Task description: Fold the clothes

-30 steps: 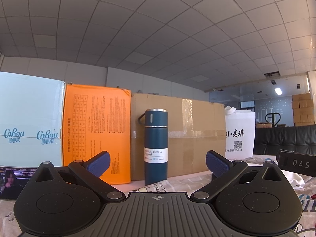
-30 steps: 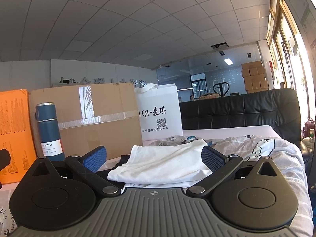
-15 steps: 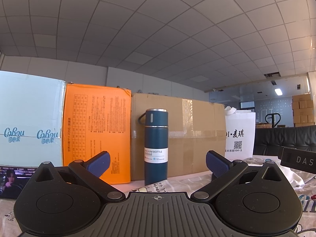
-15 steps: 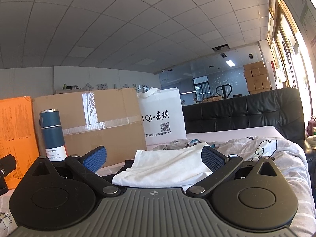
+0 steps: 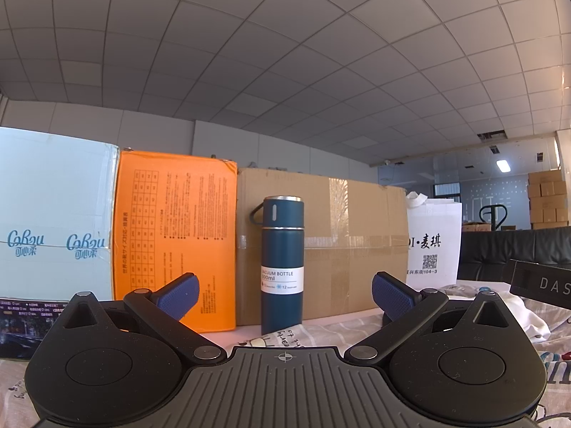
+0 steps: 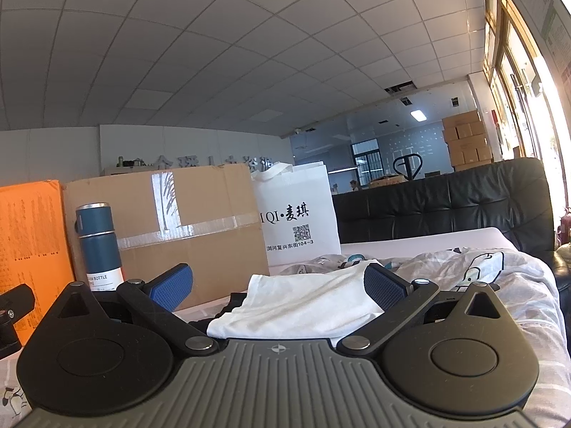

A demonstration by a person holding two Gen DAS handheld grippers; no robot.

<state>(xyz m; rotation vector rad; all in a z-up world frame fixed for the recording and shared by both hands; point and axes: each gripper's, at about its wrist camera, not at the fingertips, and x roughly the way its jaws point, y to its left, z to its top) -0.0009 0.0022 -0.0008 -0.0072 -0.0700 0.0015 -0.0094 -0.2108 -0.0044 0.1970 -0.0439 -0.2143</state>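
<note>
A folded white garment lies on a dark garment on the printed sheet, just ahead of my right gripper. The right gripper is open and empty, its blue pads either side of the white cloth without touching it. My left gripper is open and empty, low over the sheet, facing a blue vacuum bottle. In the left wrist view the edge of the white garment shows at the right behind the finger.
A light blue box, an orange box, a cardboard box and a white bag stand along the back. A black sofa lies beyond. The grey cartoon-print sheet covers the surface.
The right gripper has tilted up and drifted slightly right: the bottle and boxes have shifted right and down in its view. The left gripper has barely moved.
</note>
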